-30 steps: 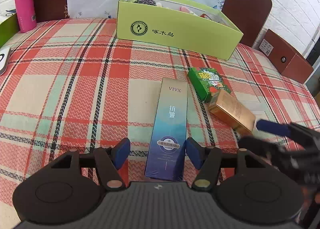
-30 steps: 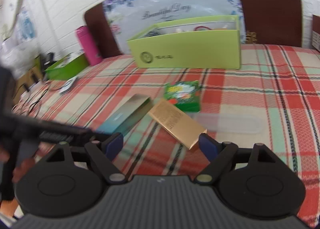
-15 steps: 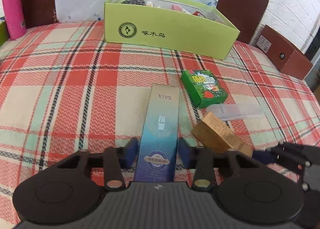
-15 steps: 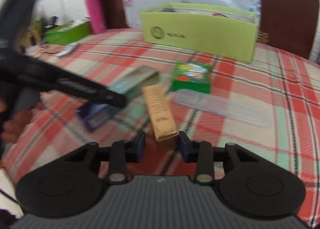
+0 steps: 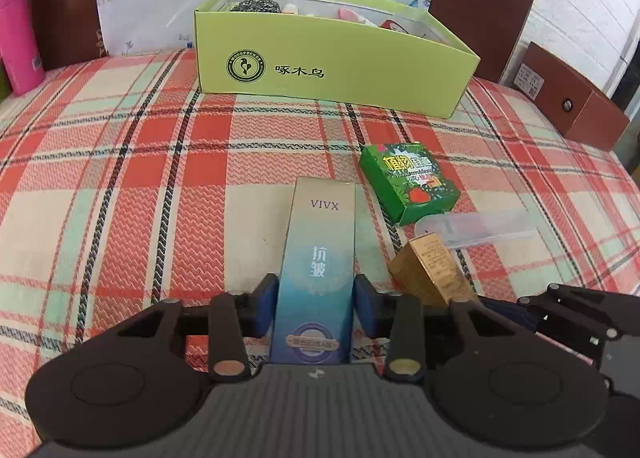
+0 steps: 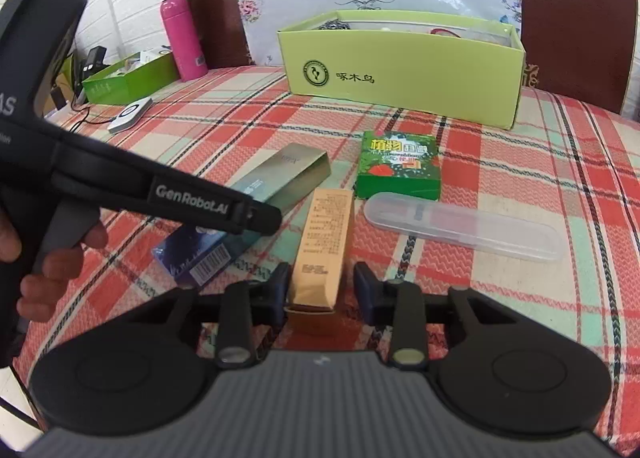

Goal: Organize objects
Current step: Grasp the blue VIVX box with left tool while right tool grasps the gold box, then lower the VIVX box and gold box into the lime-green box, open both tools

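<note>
My left gripper is shut on the near end of a long blue VIVX box, which is lifted off the cloth; the box also shows in the right wrist view. My right gripper holds the near end of a gold box. Its left finger touches the box and a small gap shows at the right finger. The gold box also shows in the left wrist view. A green carton and a clear plastic case lie on the cloth.
An open lime-green box with several items inside stands at the back of the plaid table. A pink bottle, a smaller green box and a white device are at the back left. A brown box is at the right.
Both grippers closed from wide open onto their boxes. The left one lifted the VIVX box, and the gold box turned lengthwise between the right fingers.
</note>
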Demonstrator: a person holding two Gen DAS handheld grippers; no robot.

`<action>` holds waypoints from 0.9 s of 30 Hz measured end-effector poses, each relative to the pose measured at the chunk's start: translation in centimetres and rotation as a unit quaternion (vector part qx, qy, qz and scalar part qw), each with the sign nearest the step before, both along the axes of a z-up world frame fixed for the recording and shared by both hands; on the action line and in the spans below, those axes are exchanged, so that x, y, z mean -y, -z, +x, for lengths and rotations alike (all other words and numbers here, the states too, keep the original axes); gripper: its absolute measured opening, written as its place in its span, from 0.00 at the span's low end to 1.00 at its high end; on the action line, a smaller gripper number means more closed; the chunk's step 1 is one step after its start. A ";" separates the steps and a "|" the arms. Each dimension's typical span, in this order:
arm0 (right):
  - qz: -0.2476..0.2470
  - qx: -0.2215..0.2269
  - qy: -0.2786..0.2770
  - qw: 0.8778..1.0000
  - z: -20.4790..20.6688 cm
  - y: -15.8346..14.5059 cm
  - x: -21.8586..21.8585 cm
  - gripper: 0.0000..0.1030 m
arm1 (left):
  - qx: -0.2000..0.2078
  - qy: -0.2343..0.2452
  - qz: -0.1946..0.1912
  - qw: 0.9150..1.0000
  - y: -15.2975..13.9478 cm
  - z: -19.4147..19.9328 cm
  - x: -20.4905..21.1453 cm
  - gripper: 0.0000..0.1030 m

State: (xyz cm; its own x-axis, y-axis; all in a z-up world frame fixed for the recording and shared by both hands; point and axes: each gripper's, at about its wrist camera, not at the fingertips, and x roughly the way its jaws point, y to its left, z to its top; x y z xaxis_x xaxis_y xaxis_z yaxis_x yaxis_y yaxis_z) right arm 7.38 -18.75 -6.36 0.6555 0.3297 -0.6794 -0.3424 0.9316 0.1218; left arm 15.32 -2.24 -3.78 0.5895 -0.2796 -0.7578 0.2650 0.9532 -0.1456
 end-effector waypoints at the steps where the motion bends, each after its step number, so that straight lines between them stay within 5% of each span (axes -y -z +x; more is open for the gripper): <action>1: -0.004 0.002 0.001 1.000 0.0 0.0 0.0 0.23 | 0.000 0.001 0.000 1.000 -0.1 -0.1 0.0 0.40; 14: 0.031 0.094 0.023 0.995 2.6 -7.5 2.9 0.22 | 0.071 0.025 -0.064 0.995 -7.7 1.3 -0.2 0.40; 21: 0.035 0.138 0.053 0.988 8.8 -10.8 3.3 0.22 | 0.100 0.005 -0.104 0.989 -12.0 7.1 0.4 0.40; 27: 0.038 0.151 0.069 0.985 15.4 -10.9 3.5 0.22 | 0.105 -0.025 -0.109 0.988 -12.7 13.5 1.2 0.40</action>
